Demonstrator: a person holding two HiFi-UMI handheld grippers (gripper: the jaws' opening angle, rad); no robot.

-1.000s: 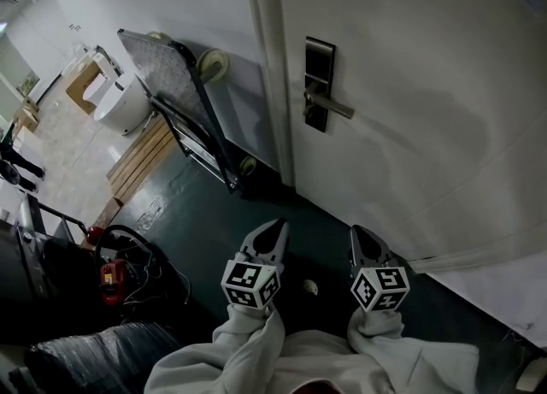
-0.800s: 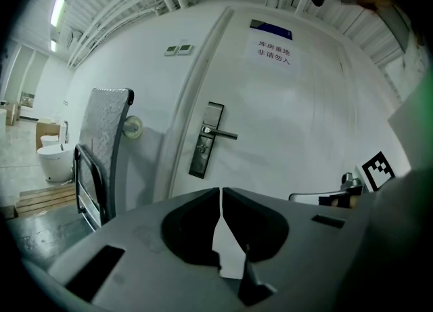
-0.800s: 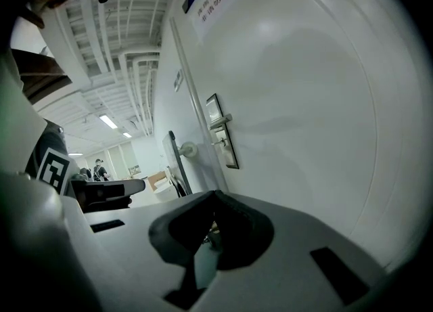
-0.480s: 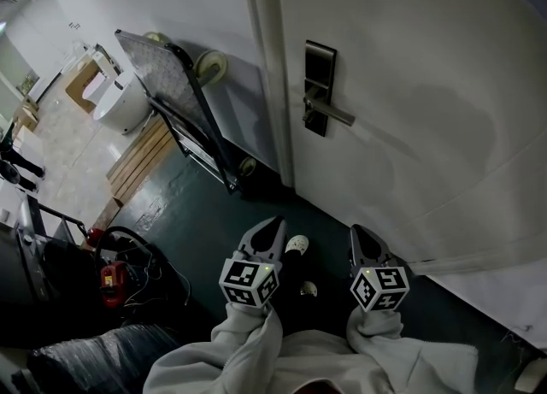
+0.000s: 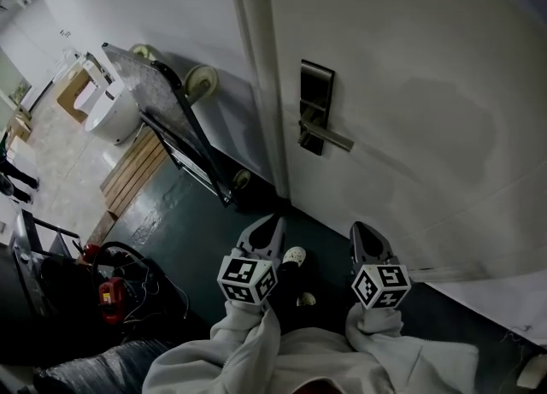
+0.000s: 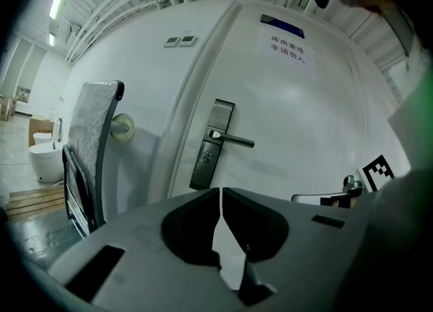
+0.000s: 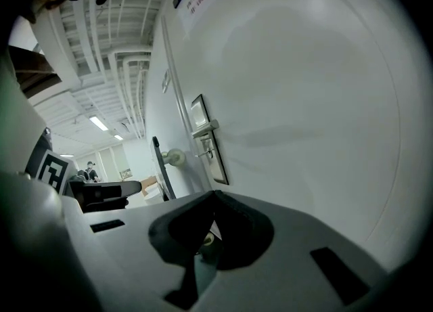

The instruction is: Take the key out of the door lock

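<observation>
Head view: left gripper [image 5: 272, 226] and right gripper [image 5: 363, 232] low, well short of lock plate [image 5: 314, 106] | Left gripper view: jaws together, empty | Right gripper view: jaws together, empty; stub under handle [image 7: 206, 128] likely key [image 7: 200, 156], judged light, stiff, small; pinch its head.

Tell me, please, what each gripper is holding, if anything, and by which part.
Nothing is held: the left gripper and right gripper are shut and empty, away from the door lock.
</observation>
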